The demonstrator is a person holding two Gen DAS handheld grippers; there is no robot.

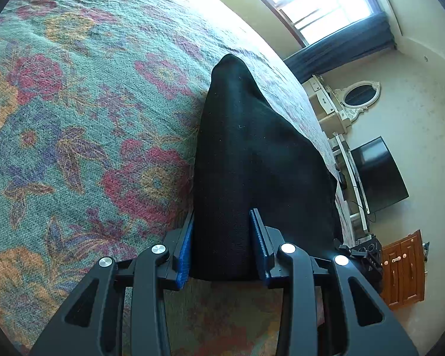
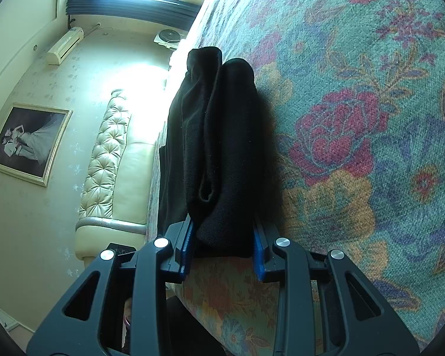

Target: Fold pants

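Observation:
The black pants [image 1: 252, 154] lie bunched in a thick fold on the floral bedspread [image 1: 74, 118]. My left gripper [image 1: 222, 246] is shut on one end of them, its blue pads pressed against the cloth on both sides. In the right wrist view the black pants [image 2: 219, 136] show several layers and a rolled edge, and my right gripper [image 2: 224, 246] is shut on that end in the same way. The cloth stretches away from each gripper over the bed. Neither gripper shows clearly in the other's view.
The bedspread [image 2: 370, 118] covers a wide bed. In the left wrist view a television [image 1: 376, 175], a white mirror [image 1: 359, 95], a wooden cabinet [image 1: 403, 270] and a window [image 1: 311, 0] stand beyond the bed edge. The right wrist view shows a tufted headboard [image 2: 106, 154] and a framed picture [image 2: 29, 142].

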